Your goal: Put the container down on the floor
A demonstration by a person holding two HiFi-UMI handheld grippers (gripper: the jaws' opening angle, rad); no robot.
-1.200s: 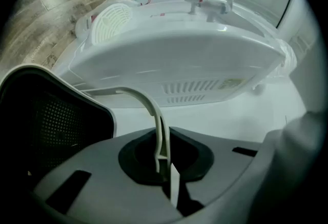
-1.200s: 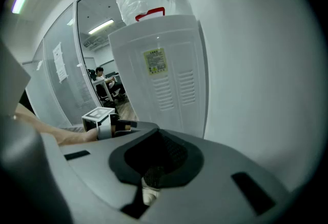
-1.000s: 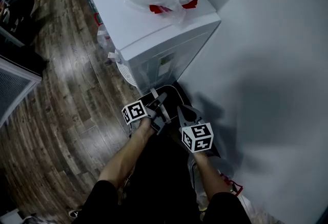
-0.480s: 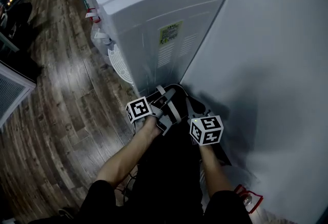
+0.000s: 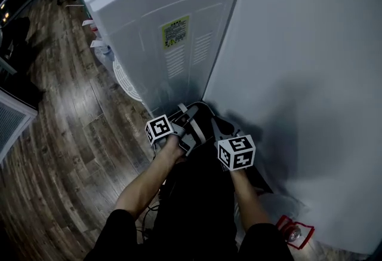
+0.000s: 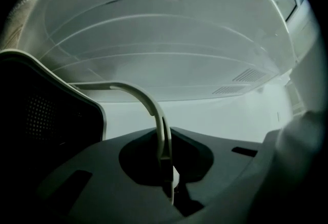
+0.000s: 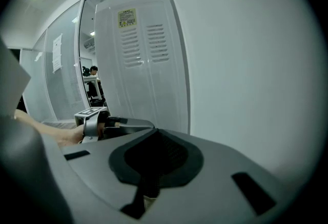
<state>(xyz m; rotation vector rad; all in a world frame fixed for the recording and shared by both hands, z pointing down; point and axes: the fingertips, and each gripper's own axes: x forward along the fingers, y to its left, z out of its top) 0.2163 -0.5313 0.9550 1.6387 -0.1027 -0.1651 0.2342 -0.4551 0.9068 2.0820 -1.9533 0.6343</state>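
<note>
The container (image 5: 202,111) is a dark bin with a pale rim, low down between the white water dispenser (image 5: 161,33) and the wall. In the left gripper view its thin white handle (image 6: 146,102) arches up from the jaws, and its perforated dark wall (image 6: 41,115) stands to the left. My left gripper (image 5: 192,121) (image 6: 166,166) is shut on that handle. My right gripper (image 5: 213,129) (image 7: 148,187) sits just right of it with its jaws together. Only a pale sliver shows between them and I cannot tell what it is.
The dispenser's vented back panel (image 7: 138,59) rises close in front, and the white wall (image 5: 298,74) runs along the right. Wooden floor (image 5: 65,134) spreads to the left. A round white grille (image 5: 126,77) leans by the dispenser. A red-trimmed clear item (image 5: 295,233) lies by the person's right leg.
The view has dropped: the wrapped bottle on the dispenser's top has left the frame and the back panel now fills it. Both grippers stay together on the dark container.
</note>
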